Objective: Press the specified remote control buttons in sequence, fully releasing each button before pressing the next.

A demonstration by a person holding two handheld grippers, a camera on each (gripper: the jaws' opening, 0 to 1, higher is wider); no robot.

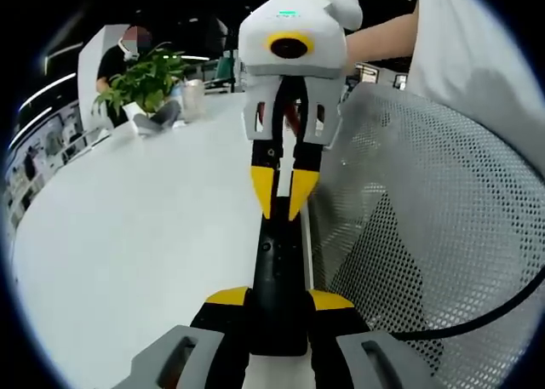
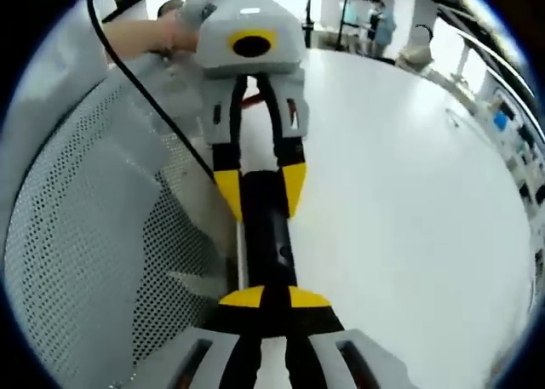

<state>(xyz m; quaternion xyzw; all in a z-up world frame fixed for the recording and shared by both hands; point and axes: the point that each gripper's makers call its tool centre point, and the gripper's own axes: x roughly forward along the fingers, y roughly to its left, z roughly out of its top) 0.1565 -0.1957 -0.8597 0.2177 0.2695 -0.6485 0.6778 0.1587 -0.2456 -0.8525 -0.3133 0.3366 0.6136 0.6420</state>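
two tools on one remote, end to end

the left tool (image 1: 279, 302) is clamped on the near end of the black remote (image 1: 278, 274), which lies on the white tabletop (image 1: 145, 244) just beside a perforated mesh tray (image 1: 426, 227). the right tool (image 1: 283, 195) faces it from the far end, its yellow tips nearly together and touching the remote's far end. in the right gripper view the right tool (image 2: 266, 300) has its tips together over the remote (image 2: 271, 231), with the left tool (image 2: 260, 189) gripping the remote ahead. a plant (image 1: 146, 78) stands far off.
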